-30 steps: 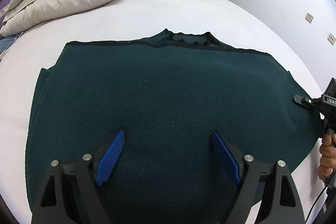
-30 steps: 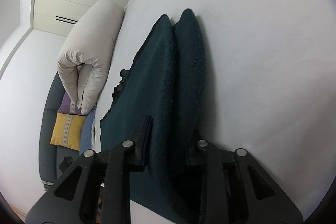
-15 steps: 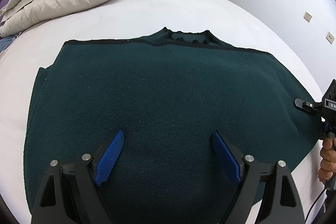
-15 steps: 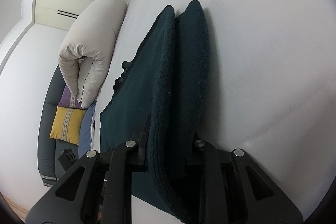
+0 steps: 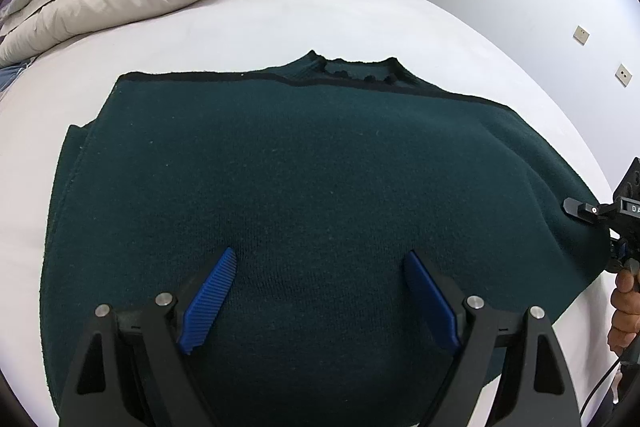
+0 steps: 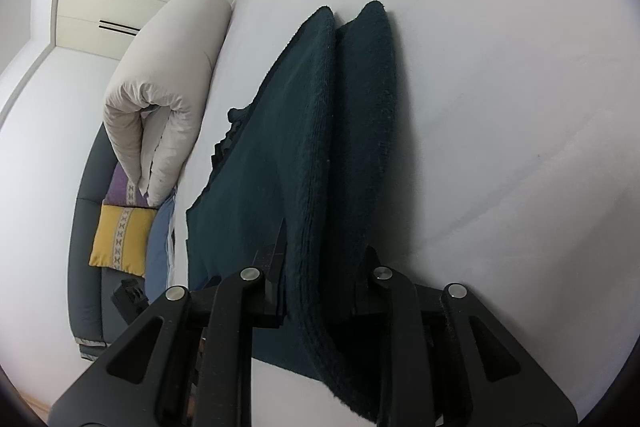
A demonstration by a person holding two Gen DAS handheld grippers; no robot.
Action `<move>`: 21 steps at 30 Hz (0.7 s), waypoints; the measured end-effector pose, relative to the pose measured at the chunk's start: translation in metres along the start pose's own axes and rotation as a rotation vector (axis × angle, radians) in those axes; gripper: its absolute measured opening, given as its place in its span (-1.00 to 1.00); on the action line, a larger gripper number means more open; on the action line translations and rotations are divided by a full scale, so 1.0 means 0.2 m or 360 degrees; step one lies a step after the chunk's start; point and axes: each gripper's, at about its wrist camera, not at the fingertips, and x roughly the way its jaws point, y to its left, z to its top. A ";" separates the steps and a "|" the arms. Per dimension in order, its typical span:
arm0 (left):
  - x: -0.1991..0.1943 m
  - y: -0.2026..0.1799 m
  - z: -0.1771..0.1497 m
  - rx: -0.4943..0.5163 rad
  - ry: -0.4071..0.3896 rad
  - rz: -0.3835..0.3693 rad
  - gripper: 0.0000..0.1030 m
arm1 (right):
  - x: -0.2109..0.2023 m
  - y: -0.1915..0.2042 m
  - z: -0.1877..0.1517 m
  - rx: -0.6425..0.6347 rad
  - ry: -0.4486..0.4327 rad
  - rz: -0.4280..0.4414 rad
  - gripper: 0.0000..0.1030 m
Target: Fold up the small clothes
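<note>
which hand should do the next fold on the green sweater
Right, likely. The right gripper already pinches the sweater at its side edge, ready to carry it across. The left gripper hovers over the middle, jaws wide, holding nothing.

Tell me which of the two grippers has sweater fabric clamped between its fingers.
The right gripper: its fingers pinch the dark green sweater edge, while the left gripper hovers open above it, blue pads apart.

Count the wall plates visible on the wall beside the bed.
2. One wall plate sits higher on the wall right of the bed; the other wall plate sits lower, further right. More may be out of view.
</note>
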 end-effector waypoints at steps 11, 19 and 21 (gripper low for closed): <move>0.00 0.00 0.00 0.0004 0.0014 -0.0031 0.69 | -0.07 -0.06 0.07 0.0020 -0.0001 -0.0070 -0.65; 0.00 0.00 0.00 0.0001 0.0018 -0.0050 0.70 | -0.10 -0.11 0.04 0.0062 0.0023 -0.0008 -0.64; 0.00 0.01 0.00 0.0000 0.0019 -0.0053 0.70 | -0.10 -0.08 0.05 0.0014 0.0018 -0.0074 -0.66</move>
